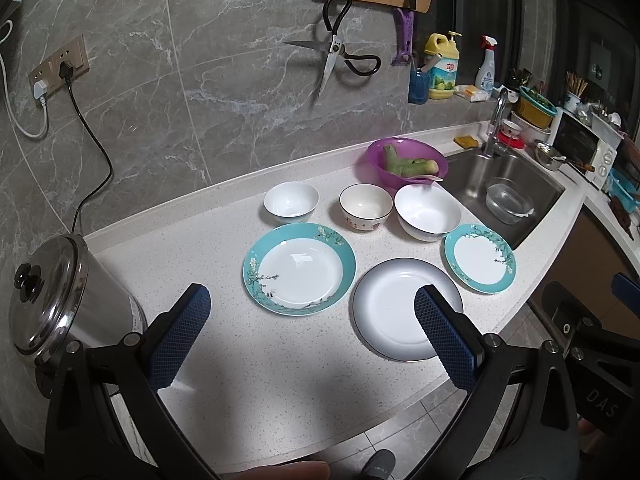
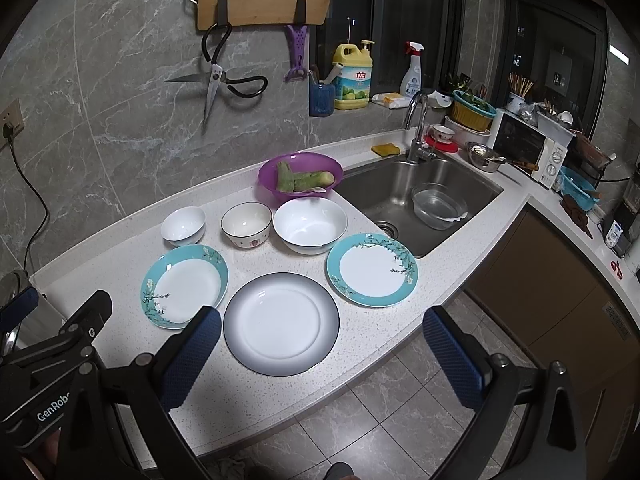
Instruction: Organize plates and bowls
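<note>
1. Left gripper and right gripper: jaws spread wide, holding nothing, hovering over the table front edge.
2. Grey-rim plate nearest, at the front.
3. Big teal plate to its left, small teal plate to its right, all apart.
4. Behind: small bowl, dark-rim bowl, big bowl in a row.
5. Purple bowl behind those, beside the sink.

White speckled countertop, three bowls in a row, three plates in front, purple bowl behind, steel pot at left end
</note>
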`<act>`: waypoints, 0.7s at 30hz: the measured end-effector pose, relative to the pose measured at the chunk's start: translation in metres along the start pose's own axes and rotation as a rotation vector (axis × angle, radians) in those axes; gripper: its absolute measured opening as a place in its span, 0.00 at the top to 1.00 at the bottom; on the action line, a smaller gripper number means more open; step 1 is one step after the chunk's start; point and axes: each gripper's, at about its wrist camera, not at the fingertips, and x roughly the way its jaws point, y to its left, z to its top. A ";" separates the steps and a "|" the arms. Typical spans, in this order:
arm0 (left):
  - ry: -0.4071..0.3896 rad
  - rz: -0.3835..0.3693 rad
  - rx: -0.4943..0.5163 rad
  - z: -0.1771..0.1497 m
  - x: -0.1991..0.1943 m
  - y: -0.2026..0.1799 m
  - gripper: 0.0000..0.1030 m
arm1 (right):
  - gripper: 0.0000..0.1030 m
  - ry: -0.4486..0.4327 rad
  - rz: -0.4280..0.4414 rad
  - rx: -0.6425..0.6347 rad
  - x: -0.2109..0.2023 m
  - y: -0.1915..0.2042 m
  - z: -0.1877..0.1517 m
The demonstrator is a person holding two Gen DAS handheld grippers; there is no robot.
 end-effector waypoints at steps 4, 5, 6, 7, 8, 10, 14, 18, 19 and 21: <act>0.001 -0.001 0.000 0.000 0.000 0.001 0.00 | 0.00 0.001 -0.001 0.001 0.001 0.000 0.000; 0.002 -0.001 -0.001 0.001 0.000 0.001 0.00 | 0.00 0.002 0.000 0.001 0.001 0.000 0.000; 0.002 -0.001 -0.001 0.001 -0.001 0.001 0.00 | 0.00 0.002 0.000 0.000 0.001 0.000 0.000; 0.003 -0.002 0.000 0.001 -0.001 0.001 0.00 | 0.00 0.003 0.000 0.000 0.001 0.000 0.000; 0.003 -0.001 0.000 0.001 0.000 0.001 0.00 | 0.00 0.003 -0.001 0.000 0.001 0.000 0.000; 0.004 -0.002 0.000 0.000 0.001 0.001 0.00 | 0.00 0.004 -0.001 0.000 0.001 0.000 0.000; 0.006 -0.003 0.000 -0.001 0.004 0.001 0.00 | 0.00 0.004 -0.001 0.000 0.001 0.000 0.000; 0.006 -0.002 0.000 -0.001 0.004 0.001 0.00 | 0.00 0.005 -0.001 0.000 0.001 0.001 0.000; 0.006 -0.003 0.000 0.000 0.003 0.001 0.00 | 0.00 0.006 0.000 -0.001 0.001 0.001 0.000; 0.006 -0.002 0.000 0.000 0.003 0.001 0.00 | 0.00 0.006 -0.001 -0.001 0.001 0.001 0.000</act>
